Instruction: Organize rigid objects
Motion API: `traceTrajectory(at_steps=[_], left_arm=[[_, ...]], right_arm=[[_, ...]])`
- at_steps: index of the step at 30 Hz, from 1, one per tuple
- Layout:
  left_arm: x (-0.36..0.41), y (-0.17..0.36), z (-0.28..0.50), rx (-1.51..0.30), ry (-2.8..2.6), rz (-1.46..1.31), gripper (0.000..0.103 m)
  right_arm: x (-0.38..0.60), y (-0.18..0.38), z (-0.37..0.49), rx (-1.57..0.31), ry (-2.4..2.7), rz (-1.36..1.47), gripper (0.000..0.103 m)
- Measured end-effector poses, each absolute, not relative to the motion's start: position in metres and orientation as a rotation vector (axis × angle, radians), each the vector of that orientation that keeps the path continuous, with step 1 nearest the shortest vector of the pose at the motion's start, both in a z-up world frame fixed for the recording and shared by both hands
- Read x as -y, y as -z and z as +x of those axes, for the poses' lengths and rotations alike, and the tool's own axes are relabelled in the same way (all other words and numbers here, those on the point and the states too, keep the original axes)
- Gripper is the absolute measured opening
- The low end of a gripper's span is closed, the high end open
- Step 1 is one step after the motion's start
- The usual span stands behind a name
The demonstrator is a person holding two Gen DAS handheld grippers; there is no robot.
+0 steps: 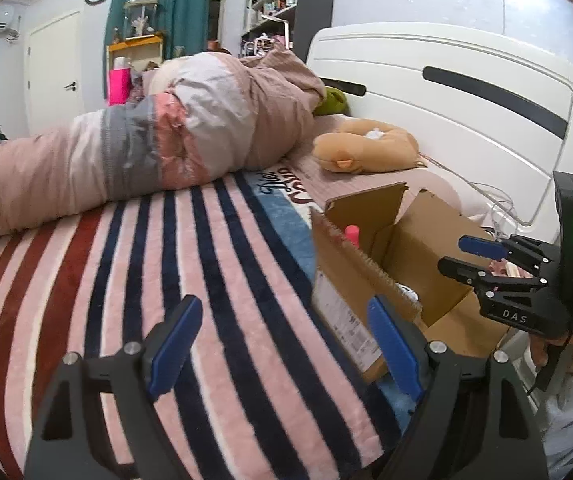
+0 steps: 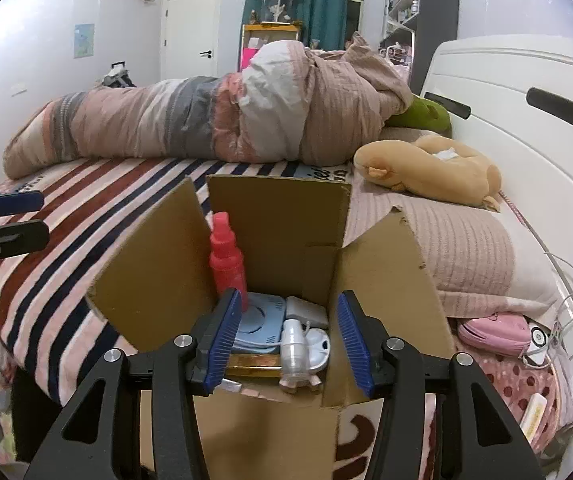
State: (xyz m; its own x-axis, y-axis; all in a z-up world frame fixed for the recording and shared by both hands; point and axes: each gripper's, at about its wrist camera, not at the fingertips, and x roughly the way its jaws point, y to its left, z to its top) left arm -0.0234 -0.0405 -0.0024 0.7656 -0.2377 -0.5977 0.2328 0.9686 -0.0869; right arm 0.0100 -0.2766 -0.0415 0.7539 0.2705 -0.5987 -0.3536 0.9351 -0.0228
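Observation:
An open cardboard box [image 2: 294, 216] stands on the striped bed; it also shows in the left wrist view [image 1: 410, 236]. Inside it are a red spray bottle [image 2: 226, 256], a light blue device [image 2: 260, 320], a grey-white block [image 2: 306, 310] and a clear-white plastic toy [image 2: 300, 350]. My right gripper [image 2: 288, 344] is open and empty, just above the box's near edge. My left gripper [image 1: 282, 356] is open and empty over the blanket, left of the box. The bottle's top [image 1: 352, 234] shows in the left wrist view.
A rolled duvet [image 1: 146, 148] lies across the bed. A tan plush toy [image 2: 430, 168] and a green one [image 2: 422, 114] lie by the white headboard [image 2: 526, 128]. A pink pouch [image 2: 494, 332] and white cables [image 2: 566, 320] sit right of the box.

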Motion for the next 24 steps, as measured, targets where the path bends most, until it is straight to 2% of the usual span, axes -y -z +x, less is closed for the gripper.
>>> traceTrajectory(at_steps=[10,13,16,24], left_arm=[[0.038,0.003,-0.053,-0.629,0.192,0.009,0.083],[0.043,0.000,-0.059,-0.609,0.175,0.001,0.087],[0.050,-0.001,-0.057,-0.599,0.178,-0.006,0.087],[0.064,0.002,-0.051,-0.588,0.187,-0.010,0.087]], right_arm=[[0.277,0.043,-0.003,-0.609,-0.342,-0.093,0.046],[0.279,0.039,-0.004,-0.596,-0.354,-0.063,0.047],[0.281,0.033,-0.007,-0.577,-0.360,-0.047,0.052],[0.293,0.018,-0.017,-0.545,-0.332,-0.041,0.054]])
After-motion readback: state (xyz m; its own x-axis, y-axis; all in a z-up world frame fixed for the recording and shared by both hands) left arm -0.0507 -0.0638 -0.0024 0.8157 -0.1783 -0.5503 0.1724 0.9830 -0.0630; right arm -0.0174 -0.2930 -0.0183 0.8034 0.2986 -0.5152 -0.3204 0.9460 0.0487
